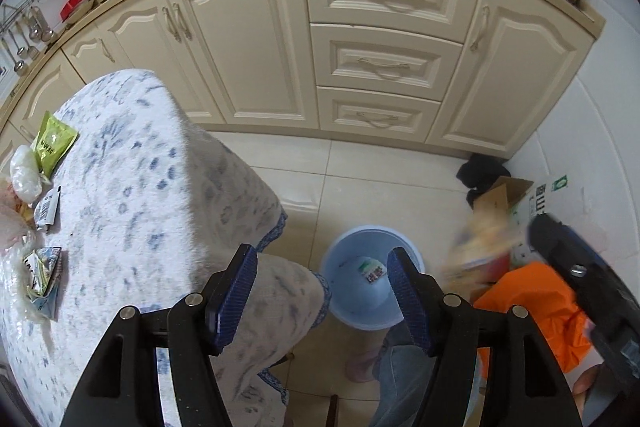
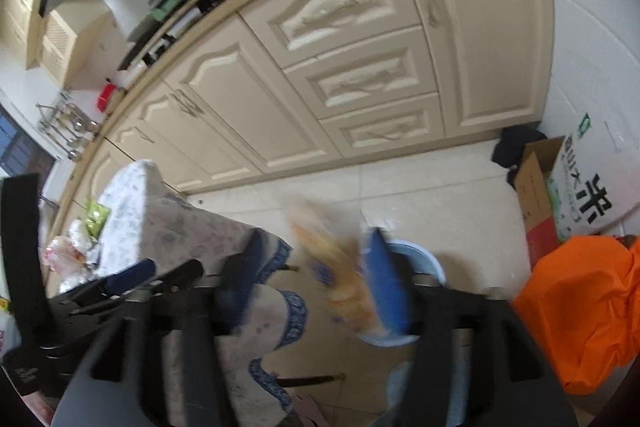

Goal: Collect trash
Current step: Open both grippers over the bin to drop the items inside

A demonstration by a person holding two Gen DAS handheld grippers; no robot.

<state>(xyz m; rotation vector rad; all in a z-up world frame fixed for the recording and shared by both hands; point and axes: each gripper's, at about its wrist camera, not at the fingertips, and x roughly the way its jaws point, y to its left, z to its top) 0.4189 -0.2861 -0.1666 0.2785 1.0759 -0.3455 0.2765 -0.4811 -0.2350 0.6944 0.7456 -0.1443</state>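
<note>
A light blue bin (image 1: 352, 311) stands on the floor beside the cloth-covered table (image 1: 140, 195), with a green-and-white wrapper (image 1: 374, 271) lying inside it. My left gripper (image 1: 320, 253) hangs open over the bin with nothing between its fingers. My right gripper (image 2: 316, 237) is open too; a blurred orange-yellow wrapper (image 2: 340, 267) is loose in the gap, close to the right finger, above the bin's rim (image 2: 426, 259). In the left wrist view that wrapper (image 1: 476, 247) is a blur right of the bin. A green packet (image 1: 54, 143), a white bag (image 1: 26, 175) and several wrappers (image 1: 42, 267) lie on the table.
Cream cabinets (image 1: 248, 51) run along the back under a cluttered counter. A cardboard box (image 2: 538, 195) and an orange bag (image 2: 580, 307) sit at the right by the wall. A person's trouser leg (image 1: 404, 367) and slipper (image 1: 360, 367) are just below the bin.
</note>
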